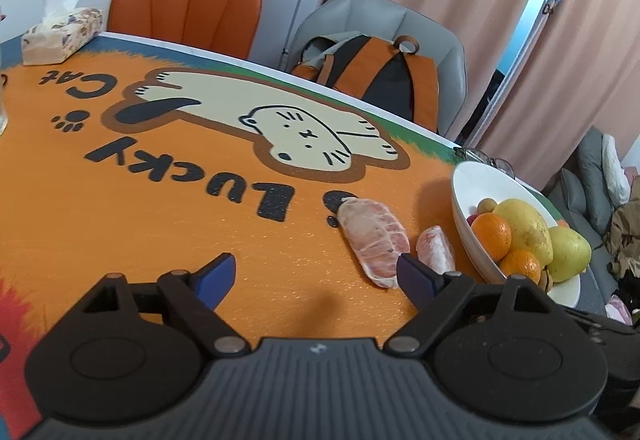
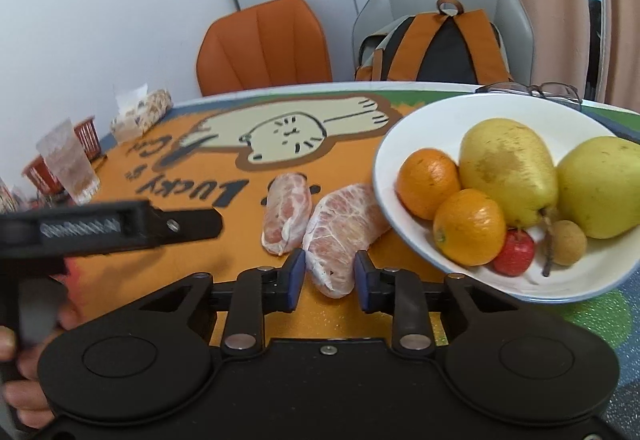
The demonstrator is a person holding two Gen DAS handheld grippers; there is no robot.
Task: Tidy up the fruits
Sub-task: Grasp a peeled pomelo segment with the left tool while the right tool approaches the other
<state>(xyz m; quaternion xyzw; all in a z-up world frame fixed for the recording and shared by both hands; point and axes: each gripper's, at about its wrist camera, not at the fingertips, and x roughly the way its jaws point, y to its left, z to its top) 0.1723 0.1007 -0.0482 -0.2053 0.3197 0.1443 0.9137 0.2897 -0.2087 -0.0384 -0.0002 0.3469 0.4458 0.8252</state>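
Grasp step: the right gripper (image 2: 329, 276) has its jaws closed against the nearer peeled pomelo segment (image 2: 340, 236), which lies on the surface beside the white fruit bowl (image 2: 400, 143). The left gripper (image 1: 316, 276) hovers wide open, empty. Next, probably: lift it gently into the bowl.

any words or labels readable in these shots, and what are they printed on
"Lucky" on the orange table mat, in big black letters, upside down to the cameras.
"Cat" on the same mat, beside the cartoon cat.
The tissue box shows only a pattern; no text readable.
Nothing else legible.
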